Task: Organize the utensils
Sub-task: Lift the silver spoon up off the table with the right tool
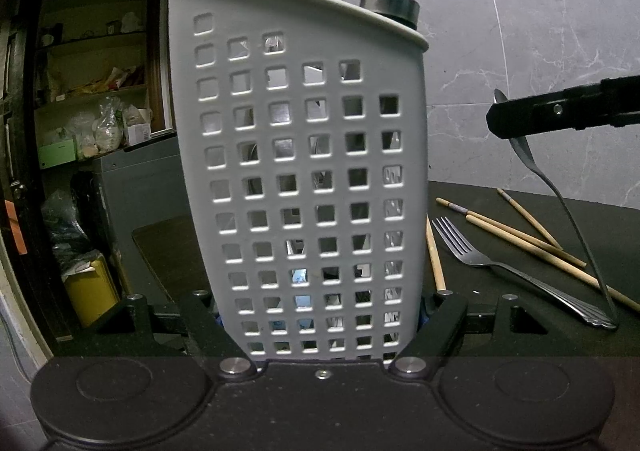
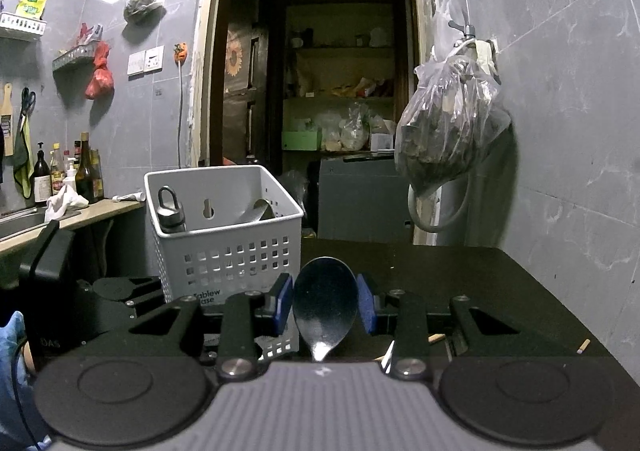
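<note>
The left tool (image 1: 320, 325) clamps the white perforated basket (image 1: 304, 155); fork (image 1: 516, 271) and chopsticks (image 1: 520, 237) lie beside it.

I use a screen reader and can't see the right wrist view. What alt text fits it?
The right gripper holds a metal spoon by its bowl between blue pads, above a black table. Ahead on the left stands a white perforated utensil basket holding a steel bottle.

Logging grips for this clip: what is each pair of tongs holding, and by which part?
The left tongs clamp the white perforated utensil basket by its lower side walls. The right tongs hold a metal spoon by the edges of its bowl, handle hanging down.
</note>
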